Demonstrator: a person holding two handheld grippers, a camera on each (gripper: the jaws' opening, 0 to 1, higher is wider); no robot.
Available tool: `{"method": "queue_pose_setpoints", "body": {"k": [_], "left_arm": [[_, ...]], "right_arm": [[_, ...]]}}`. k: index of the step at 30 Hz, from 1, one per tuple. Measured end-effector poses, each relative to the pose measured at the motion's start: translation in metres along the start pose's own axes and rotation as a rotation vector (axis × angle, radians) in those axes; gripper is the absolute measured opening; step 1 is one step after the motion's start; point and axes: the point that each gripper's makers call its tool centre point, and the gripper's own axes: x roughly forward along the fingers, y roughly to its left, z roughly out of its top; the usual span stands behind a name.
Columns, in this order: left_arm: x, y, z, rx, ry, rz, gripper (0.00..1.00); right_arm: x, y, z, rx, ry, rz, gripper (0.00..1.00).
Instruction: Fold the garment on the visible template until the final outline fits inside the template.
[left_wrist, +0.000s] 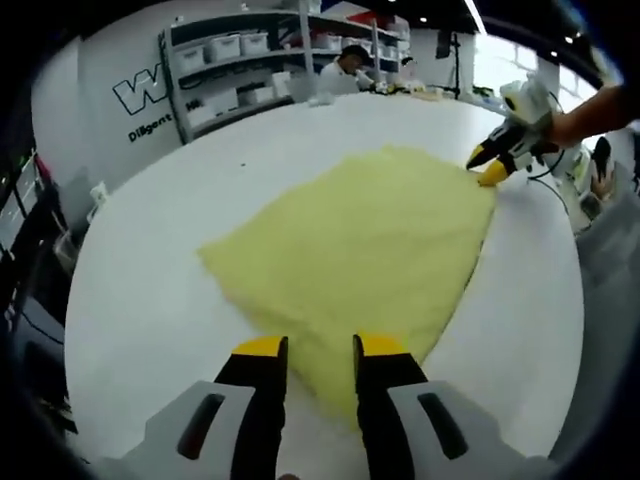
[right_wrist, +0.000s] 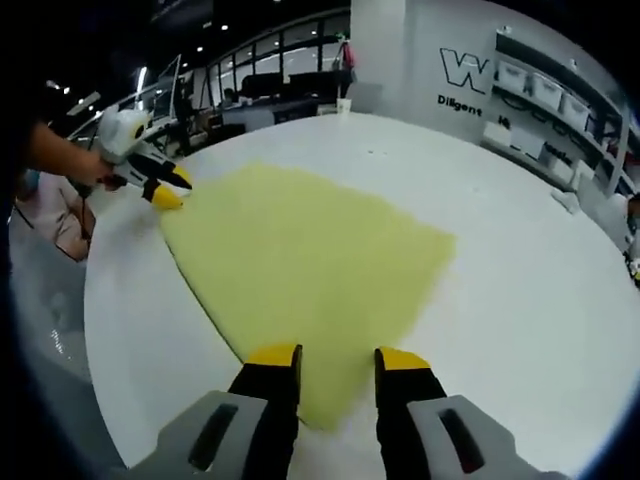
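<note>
A pale yellow garment (left_wrist: 370, 240) (right_wrist: 300, 260) lies flat on the white table (left_wrist: 150, 300) (right_wrist: 520, 300), folded into a roughly four-cornered shape. In the left gripper view, my left gripper (left_wrist: 320, 350) is open, its jaws either side of the garment's near corner. My right gripper (left_wrist: 490, 167) comes in from the upper right, at the opposite far corner. In the right gripper view, my right gripper (right_wrist: 338, 360) is open, with that corner's tip reaching between its jaws. The left gripper (right_wrist: 168, 188) sits at the far left corner, jaws apart.
A hand (left_wrist: 585, 120) (right_wrist: 60, 155) holds each far gripper. Shelves with white bins (left_wrist: 240, 70) (right_wrist: 540, 85) line the wall. A person (left_wrist: 345, 70) stands beyond the table's far edge. Bare table surrounds the garment.
</note>
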Motion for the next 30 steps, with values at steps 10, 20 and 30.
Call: {"method": "queue_pose_setpoints", "body": {"k": [10,20,30], "left_arm": [[0.02,-0.008,0.007,-0.006,-0.003,-0.01,0.3],[0.008,-0.002,-0.008,-0.1,0.014,0.0,0.31],[-0.005,-0.048,-0.017,-0.006,-0.024,-0.08,0.28]], "right_arm": [[-0.003,0.038,-0.01,-0.028,-0.022,0.071,0.27],[-0.012,0.026,-0.018,0.003,-0.003,0.036,0.27],[-0.009,0.032,-0.022,-0.03,-0.007,0.041,0.25]]}}
